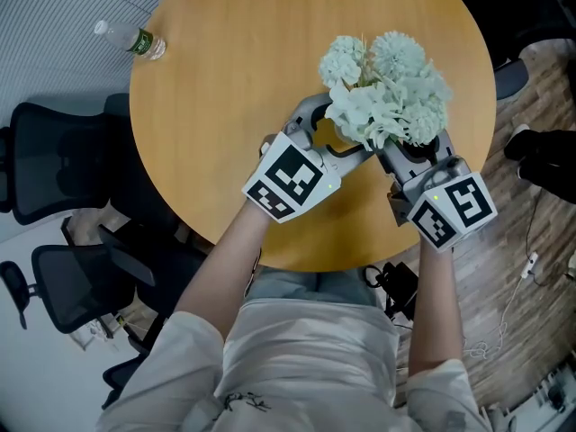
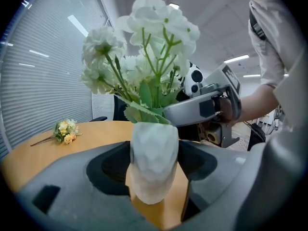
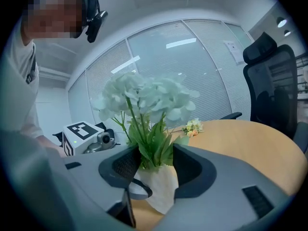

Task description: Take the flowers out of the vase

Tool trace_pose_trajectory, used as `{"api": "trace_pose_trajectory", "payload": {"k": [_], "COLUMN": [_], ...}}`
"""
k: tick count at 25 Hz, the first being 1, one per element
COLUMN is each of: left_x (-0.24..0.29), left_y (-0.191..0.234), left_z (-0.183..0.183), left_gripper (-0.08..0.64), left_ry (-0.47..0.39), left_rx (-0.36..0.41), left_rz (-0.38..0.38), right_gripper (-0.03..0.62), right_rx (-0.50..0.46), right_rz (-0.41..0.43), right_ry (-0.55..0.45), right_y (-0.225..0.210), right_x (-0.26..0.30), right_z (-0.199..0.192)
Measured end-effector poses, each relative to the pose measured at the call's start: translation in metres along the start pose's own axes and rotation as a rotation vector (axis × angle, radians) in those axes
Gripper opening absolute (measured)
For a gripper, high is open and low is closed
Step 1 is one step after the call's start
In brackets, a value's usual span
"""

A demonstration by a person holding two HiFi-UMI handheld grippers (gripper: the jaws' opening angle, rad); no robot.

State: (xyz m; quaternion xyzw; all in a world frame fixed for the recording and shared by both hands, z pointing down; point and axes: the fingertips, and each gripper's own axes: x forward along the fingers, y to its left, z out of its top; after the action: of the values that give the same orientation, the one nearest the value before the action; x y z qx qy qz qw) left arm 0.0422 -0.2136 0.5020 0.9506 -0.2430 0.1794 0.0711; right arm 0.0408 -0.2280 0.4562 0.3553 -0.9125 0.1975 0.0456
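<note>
A white faceted vase (image 2: 151,162) stands on the round wooden table (image 1: 234,79), near its front edge. It holds a bunch of pale white-green flowers (image 1: 387,88) on green stems (image 3: 150,146). My left gripper (image 1: 337,131) is shut on the vase body, a pad against each side. My right gripper (image 1: 416,147) comes in from the right at the vase's mouth. Its jaws stand wide on either side of the stems and leaves just above the vase (image 3: 161,191), not squeezing them. From the head view the blooms hide the vase.
A small bunch of yellow and white flowers (image 2: 65,131) lies at the table's far edge. A plastic water bottle (image 1: 130,40) lies at the far left rim. Black office chairs (image 1: 54,160) stand left of the table, another (image 3: 269,90) beyond it.
</note>
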Motion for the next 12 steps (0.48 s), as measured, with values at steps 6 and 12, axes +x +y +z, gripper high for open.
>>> {"api": "trace_pose_trajectory", "payload": {"k": [6, 12], "left_x": [-0.0003, -0.0013], "left_y": [-0.0002, -0.0021], "left_z": [0.0001, 0.0006], "left_gripper": [0.31, 0.31], "left_ry": [0.003, -0.006], "left_rx": [0.002, 0.0], "left_rz": [-0.007, -0.005], "right_gripper": [0.109, 0.054], "right_rx": [-0.018, -0.027], "right_rz": [0.039, 0.026], "right_ry": [0.009, 0.015], "right_y": [0.0056, 0.0072], "right_x": [0.0043, 0.0026], "right_z": [-0.0002, -0.0004]}}
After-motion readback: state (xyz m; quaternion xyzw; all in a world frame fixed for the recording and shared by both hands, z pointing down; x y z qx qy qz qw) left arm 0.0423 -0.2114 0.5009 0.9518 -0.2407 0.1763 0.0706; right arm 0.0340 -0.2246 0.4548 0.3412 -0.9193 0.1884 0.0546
